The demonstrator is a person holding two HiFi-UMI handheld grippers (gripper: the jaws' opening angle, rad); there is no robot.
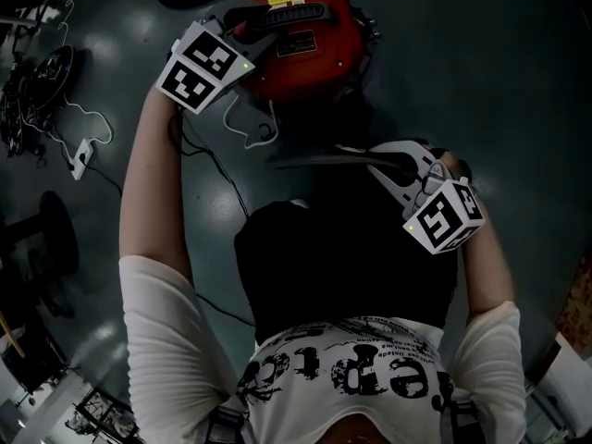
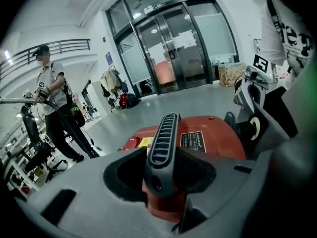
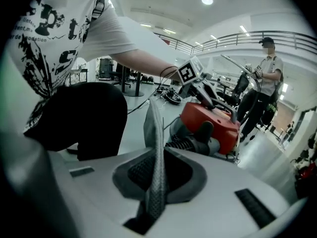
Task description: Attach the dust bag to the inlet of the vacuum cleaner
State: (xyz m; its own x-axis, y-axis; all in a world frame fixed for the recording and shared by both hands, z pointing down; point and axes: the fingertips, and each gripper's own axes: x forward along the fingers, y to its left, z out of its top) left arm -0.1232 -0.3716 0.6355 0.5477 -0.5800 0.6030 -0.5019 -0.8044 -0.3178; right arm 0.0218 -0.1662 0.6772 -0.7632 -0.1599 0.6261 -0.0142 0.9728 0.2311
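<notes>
Right gripper (image 3: 158, 162) pinches the grey dust bag (image 3: 154, 128) edge-on between closed jaws, near the red vacuum cleaner (image 3: 218, 125) but apart from it — left gripper (image 2: 161, 167) clamps the vacuum's black ribbed handle (image 2: 164, 133)

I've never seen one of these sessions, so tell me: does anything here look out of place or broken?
Nothing looks broken or spilled. The one thing out of place is the grey dust bag: it is off the red vacuum cleaner, pinched in the right gripper.
</notes>
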